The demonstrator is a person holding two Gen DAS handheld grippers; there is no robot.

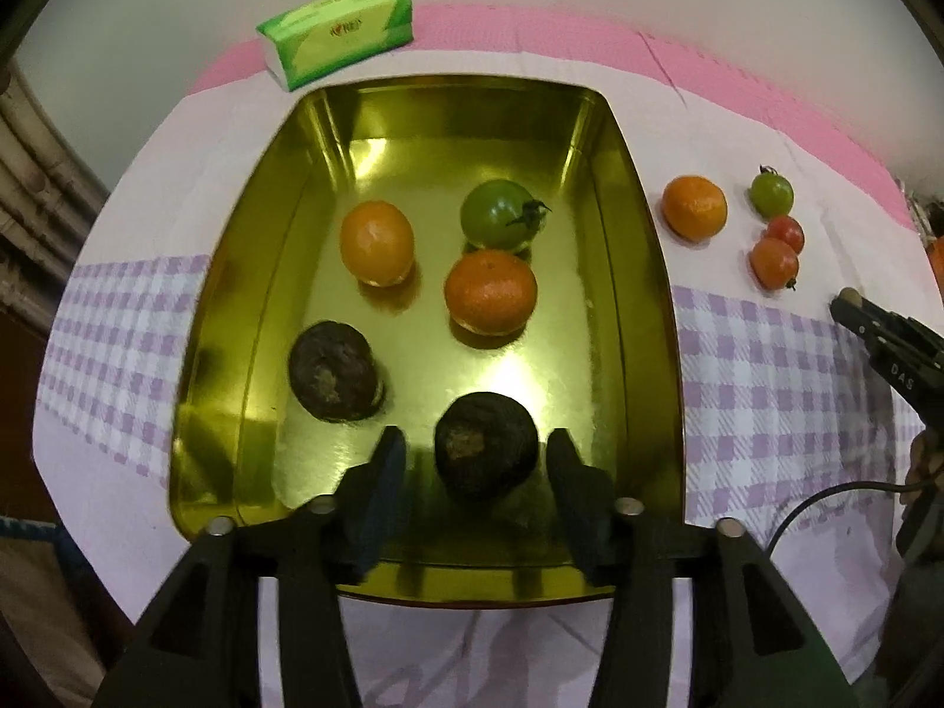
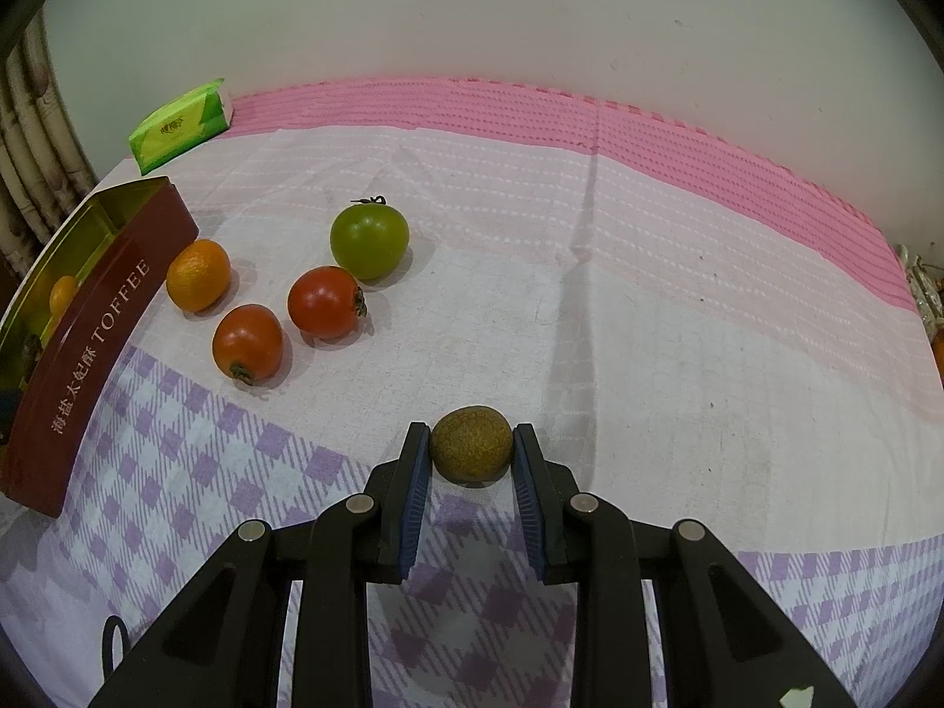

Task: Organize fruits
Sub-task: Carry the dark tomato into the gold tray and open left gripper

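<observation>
now the left gripper (image 1: 477, 453) stands apart around a dark fruit (image 1: 485, 443) in the gold tin (image 1: 643, 318); the right gripper (image 2: 471, 447) is clamped on a brown-green fruit (image 2: 471, 442) above the checked cloth (image 2: 236, 472).

Five fruits (image 1: 491, 291) lie in the gold tin (image 1: 643, 307); four beside it.

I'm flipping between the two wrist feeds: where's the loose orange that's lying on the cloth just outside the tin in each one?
Left wrist view: the loose orange is right of the tin, upper right of the picture.
Right wrist view: the same orange is at left, beside the tin's red wall.
Shared landmark: the green tissue pack at the far edge.
</observation>
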